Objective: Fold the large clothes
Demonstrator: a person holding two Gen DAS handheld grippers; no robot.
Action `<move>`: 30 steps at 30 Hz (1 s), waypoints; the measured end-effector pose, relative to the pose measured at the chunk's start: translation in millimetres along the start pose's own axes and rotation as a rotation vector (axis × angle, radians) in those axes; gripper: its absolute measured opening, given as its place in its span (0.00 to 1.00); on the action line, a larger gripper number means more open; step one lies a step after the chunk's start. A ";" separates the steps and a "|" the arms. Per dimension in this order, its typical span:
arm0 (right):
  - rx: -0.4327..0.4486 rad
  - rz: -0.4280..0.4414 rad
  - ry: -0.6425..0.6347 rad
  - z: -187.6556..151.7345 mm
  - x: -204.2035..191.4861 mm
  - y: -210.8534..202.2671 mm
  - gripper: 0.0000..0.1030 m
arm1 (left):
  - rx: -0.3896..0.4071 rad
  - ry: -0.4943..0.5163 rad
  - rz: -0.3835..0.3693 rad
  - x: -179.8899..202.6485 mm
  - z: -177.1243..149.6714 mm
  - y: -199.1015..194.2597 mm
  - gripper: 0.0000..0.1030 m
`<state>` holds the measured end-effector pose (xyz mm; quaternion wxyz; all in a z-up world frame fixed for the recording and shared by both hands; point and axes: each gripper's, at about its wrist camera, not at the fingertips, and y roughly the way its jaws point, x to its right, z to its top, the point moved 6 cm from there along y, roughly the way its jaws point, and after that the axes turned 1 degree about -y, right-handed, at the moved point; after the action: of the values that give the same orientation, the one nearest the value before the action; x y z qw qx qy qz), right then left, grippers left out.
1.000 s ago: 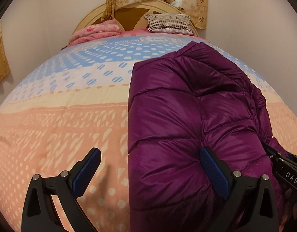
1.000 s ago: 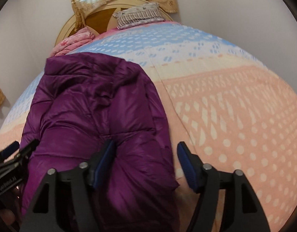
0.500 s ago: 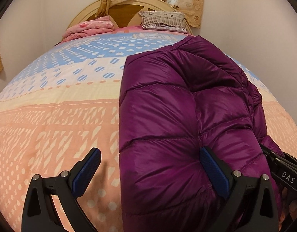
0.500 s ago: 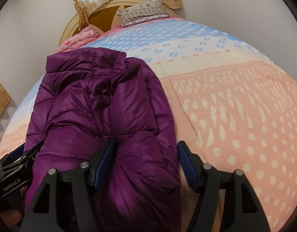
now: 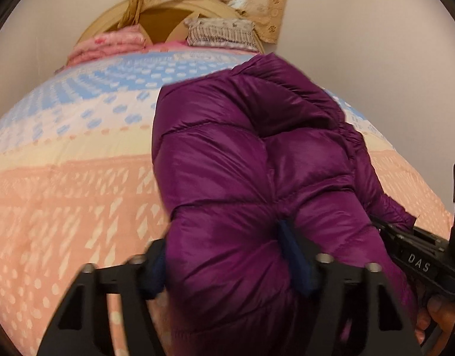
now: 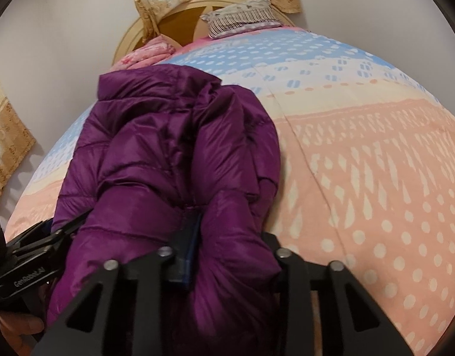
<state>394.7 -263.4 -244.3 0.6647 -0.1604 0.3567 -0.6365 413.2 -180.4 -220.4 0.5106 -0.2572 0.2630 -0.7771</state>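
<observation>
A purple quilted down jacket (image 5: 242, 160) lies lengthwise on the bed, folded narrow; it also shows in the right wrist view (image 6: 174, 154). My left gripper (image 5: 227, 261) is shut on the jacket's near left end, its jaws pressed into the puffy fabric. My right gripper (image 6: 224, 249) is shut on the jacket's near right end the same way. Each gripper appears at the edge of the other's view: the right gripper (image 5: 420, 261) at the right, the left gripper (image 6: 28, 255) at the left.
The bed's quilt (image 5: 64, 184) is peach with white dots near me and blue and white farther off. A pink folded blanket (image 5: 105, 46) and a striped pillow (image 5: 221, 32) lie by the round headboard. Walls flank both sides.
Both grippers have gone from open, straddling the jacket's near edge, to shut on it. The near end of the jacket has bunched up between the jaws.
</observation>
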 end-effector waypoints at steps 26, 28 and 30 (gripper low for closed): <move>0.060 0.271 -0.147 -8.6 -151.0 -31.0 0.19 | 0.169 0.012 0.223 -93.8 3.0 -145.9 0.32; 0.051 0.284 -0.166 -9.8 -162.4 -28.3 0.19 | 0.171 -0.001 0.232 -103.5 0.4 -151.1 0.31; 0.046 0.294 -0.181 -8.7 -168.9 -25.3 0.19 | 0.176 -0.013 0.241 -112.3 -0.9 -155.7 0.31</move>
<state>381.3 -102.5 -187.9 0.7836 -0.1479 0.3005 -0.5233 349.0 -23.0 -131.3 0.6225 -0.1828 0.2197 -0.7285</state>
